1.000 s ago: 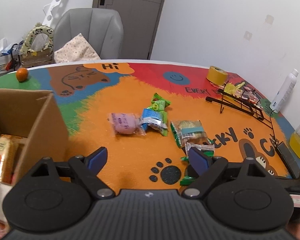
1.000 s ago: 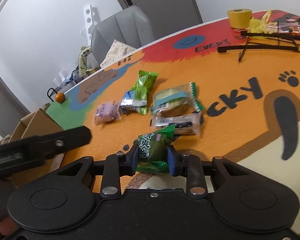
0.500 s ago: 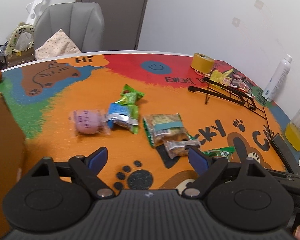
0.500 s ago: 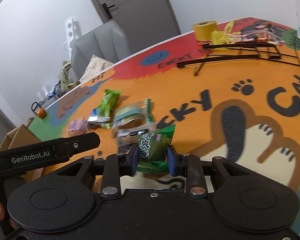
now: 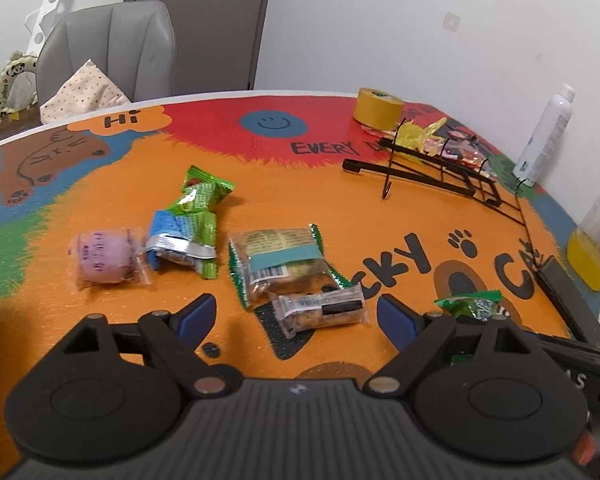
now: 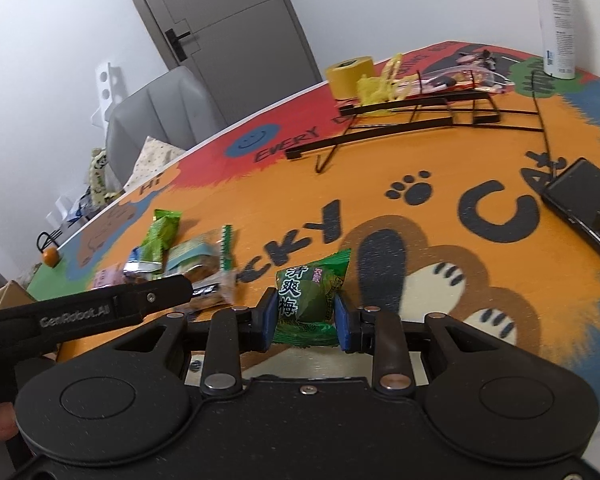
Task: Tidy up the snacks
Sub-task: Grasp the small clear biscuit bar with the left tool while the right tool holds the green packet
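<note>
My right gripper (image 6: 306,312) is shut on a green plum candy packet (image 6: 310,296), held above the orange mat; the packet also shows in the left wrist view (image 5: 468,306). My left gripper (image 5: 296,314) is open and empty, just above a small clear-wrapped bar (image 5: 320,310). On the mat beyond it lie a clear cake packet with a teal band (image 5: 280,262), a blue-and-green packet (image 5: 182,240), a green packet (image 5: 202,190) and a pink wrapped sweet (image 5: 102,260).
A black wire rack (image 5: 440,170) lies on the mat at the right with yellow and clear wrappers behind it. A yellow tape roll (image 5: 378,108), a white spray bottle (image 5: 546,136), a yellow-liquid bottle (image 5: 594,248) and a black phone (image 6: 588,204) stand along the right edge. A cardboard box corner (image 6: 8,296) is at the left.
Both grippers have swung right, away from the cardboard box. The right gripper carried the green packet right, toward the rack side. The left gripper stayed open.
</note>
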Demonstrator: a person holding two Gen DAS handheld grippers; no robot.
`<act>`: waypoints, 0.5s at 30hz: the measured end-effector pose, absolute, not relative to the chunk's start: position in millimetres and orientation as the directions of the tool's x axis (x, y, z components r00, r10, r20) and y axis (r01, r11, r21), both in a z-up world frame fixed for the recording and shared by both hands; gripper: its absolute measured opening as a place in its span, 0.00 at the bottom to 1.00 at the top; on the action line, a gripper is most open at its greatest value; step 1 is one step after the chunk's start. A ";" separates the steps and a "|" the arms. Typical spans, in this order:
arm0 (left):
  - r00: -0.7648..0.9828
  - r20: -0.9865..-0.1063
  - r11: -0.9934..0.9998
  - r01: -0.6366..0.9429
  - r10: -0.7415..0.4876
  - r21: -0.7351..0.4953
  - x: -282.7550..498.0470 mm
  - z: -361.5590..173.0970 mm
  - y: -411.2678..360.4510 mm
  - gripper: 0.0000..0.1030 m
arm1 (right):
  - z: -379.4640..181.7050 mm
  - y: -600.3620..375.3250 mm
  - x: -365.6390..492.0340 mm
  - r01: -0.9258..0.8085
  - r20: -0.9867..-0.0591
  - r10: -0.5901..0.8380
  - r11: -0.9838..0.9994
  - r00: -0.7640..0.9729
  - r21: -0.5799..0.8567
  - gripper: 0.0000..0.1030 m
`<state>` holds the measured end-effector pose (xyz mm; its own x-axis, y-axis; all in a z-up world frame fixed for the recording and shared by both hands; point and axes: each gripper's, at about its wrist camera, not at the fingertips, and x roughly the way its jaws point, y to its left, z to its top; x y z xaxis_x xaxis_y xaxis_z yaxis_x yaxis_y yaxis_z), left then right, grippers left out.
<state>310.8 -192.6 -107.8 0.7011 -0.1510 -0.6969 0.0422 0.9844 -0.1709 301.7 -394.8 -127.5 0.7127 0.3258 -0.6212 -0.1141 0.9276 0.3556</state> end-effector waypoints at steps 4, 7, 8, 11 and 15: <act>0.696 -0.708 0.987 0.008 -0.121 -0.161 318.2 -112.2 -203.1 0.85 | -131.9 -396.3 302.6 -0.114 -0.627 0.319 0.931 0.710 0.346 0.27; 0.693 -0.712 0.987 0.001 -0.116 -0.161 321.7 -115.5 -209.9 0.85 | -135.7 -399.9 303.9 -0.106 -0.631 0.315 0.932 0.709 0.346 0.28; 0.691 -0.714 0.988 0.000 -0.113 -0.157 322.7 -116.7 -212.1 0.85 | -136.7 -401.3 304.4 -0.103 -0.632 0.314 0.932 0.708 0.348 0.28; 0.688 -0.719 0.989 -0.010 -0.098 -0.145 326.4 -120.6 -219.1 0.85 | -138.2 -404.9 305.2 -0.104 -0.628 0.320 0.929 0.710 0.355 0.29; 0.687 -0.724 0.992 -0.030 -0.067 -0.120 330.8 -127.9 -225.5 0.85 | -139.1 -403.1 305.6 -0.111 -0.628 0.313 0.934 0.712 0.339 0.32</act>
